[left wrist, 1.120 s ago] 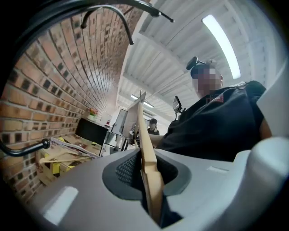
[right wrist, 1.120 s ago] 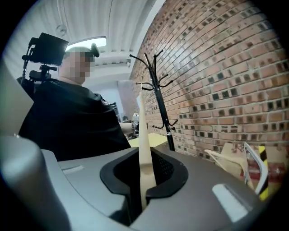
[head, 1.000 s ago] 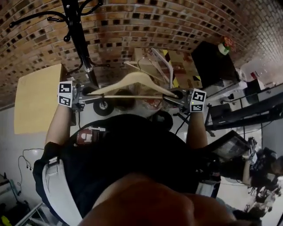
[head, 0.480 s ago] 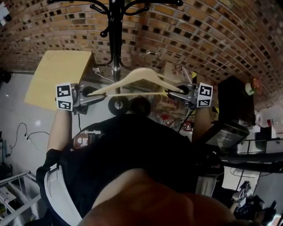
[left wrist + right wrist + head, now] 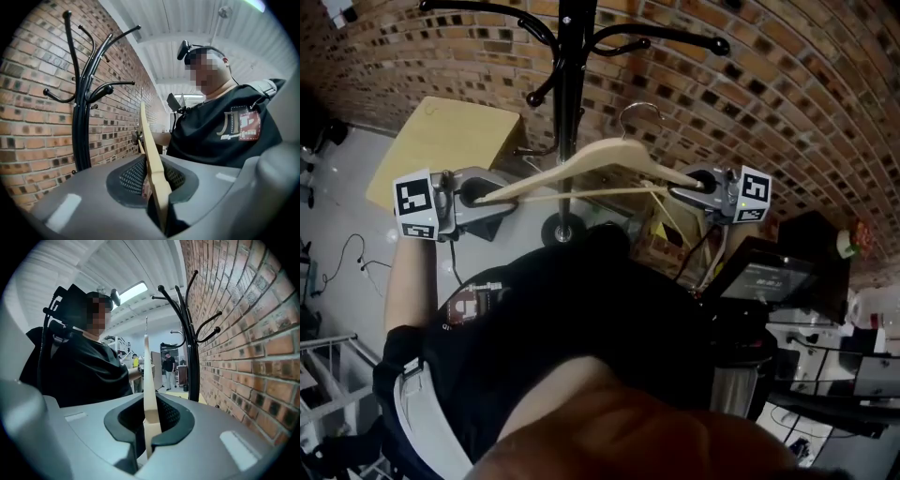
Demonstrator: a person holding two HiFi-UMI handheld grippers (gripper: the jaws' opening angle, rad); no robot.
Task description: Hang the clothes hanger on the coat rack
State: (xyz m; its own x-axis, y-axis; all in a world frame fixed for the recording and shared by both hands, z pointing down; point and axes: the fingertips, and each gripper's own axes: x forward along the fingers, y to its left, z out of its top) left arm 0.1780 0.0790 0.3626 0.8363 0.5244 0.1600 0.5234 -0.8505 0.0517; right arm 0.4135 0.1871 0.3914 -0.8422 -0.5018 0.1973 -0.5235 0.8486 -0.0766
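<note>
Left gripper (image 5: 487,195) and right gripper (image 5: 694,184) each clamped 1 end of the hanger (image 5: 609,155); its hook (image 5: 642,112), seemingly beside the coat rack (image 5: 570,84), risked missing a peg if tilted.

Top of the black metal coat rack (image 5: 569,103) is cut off by the head view's upper edge. In both gripper views its lower pole is hidden behind the gripper bodies. Both tips of the pale wooden clothes hanger (image 5: 600,155) are buried inside the jaws of the left gripper (image 5: 481,197) and the right gripper (image 5: 698,185). The distant standing figures (image 5: 168,364) are too small to make out.
</note>
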